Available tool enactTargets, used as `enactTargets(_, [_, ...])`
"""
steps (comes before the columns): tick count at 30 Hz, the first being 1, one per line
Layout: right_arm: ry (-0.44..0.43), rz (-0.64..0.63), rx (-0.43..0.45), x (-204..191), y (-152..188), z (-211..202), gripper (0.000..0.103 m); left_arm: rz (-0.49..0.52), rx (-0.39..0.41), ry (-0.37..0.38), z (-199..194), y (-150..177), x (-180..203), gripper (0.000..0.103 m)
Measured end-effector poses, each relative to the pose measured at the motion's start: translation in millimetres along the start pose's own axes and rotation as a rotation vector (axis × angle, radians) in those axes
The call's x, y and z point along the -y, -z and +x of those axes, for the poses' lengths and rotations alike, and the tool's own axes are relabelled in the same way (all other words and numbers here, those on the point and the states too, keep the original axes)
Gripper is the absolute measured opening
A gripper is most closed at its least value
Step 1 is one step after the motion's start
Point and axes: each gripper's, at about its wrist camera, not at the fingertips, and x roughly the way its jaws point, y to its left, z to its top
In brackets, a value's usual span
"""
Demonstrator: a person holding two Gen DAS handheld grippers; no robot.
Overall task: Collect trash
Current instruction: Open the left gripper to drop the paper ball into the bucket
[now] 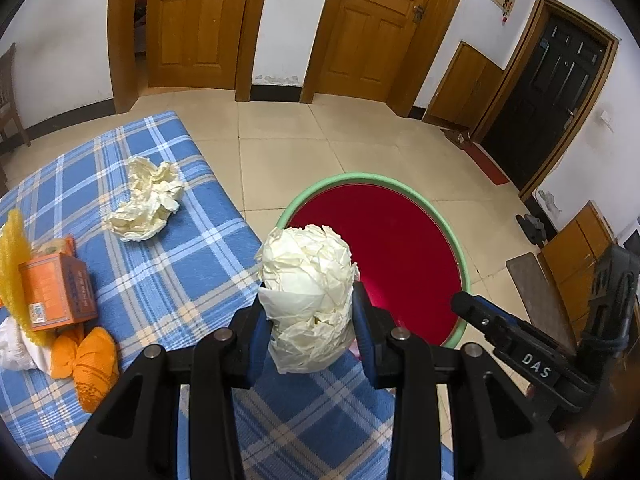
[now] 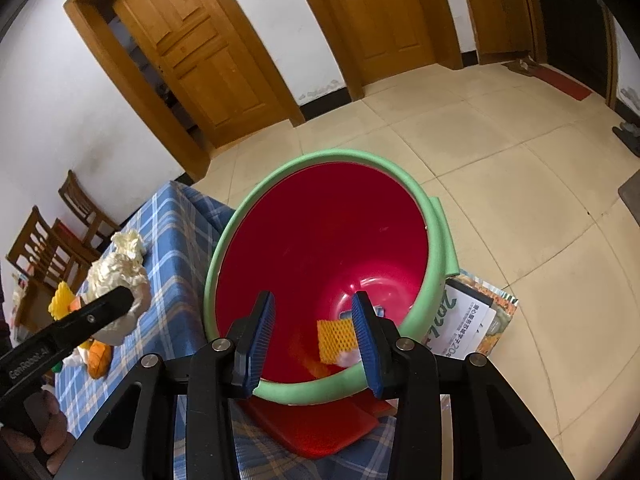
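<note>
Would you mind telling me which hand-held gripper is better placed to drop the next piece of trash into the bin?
Left: the left hand-held gripper grips a paper wad beside the bin; the right hand-held gripper is empty.

Plaid-clothed table (image 1: 168, 264) bearing crumpled paper (image 1: 146, 200)

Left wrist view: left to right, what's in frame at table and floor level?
Orange box → loose crumpled paper on the plaid cloth → paper wad clamped in the left tongs → red bin → right tongs.
</note>
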Motion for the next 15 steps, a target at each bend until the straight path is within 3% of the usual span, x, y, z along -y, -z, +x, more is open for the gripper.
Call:
enactTargets(10, [-0.002, 0.042, 0.023, 11.9, 0.9, -12.0, 0.042, 0.062, -0.039, -0.002, 22.6, -7.1, 20.9, 0.039])
enactTargets(15, [-0.001, 0.066, 0.034, 16.9, 0.4, -15.6, 0.042, 0.057, -0.050, 0.001, 25.5, -10.3, 23.2, 0.054])
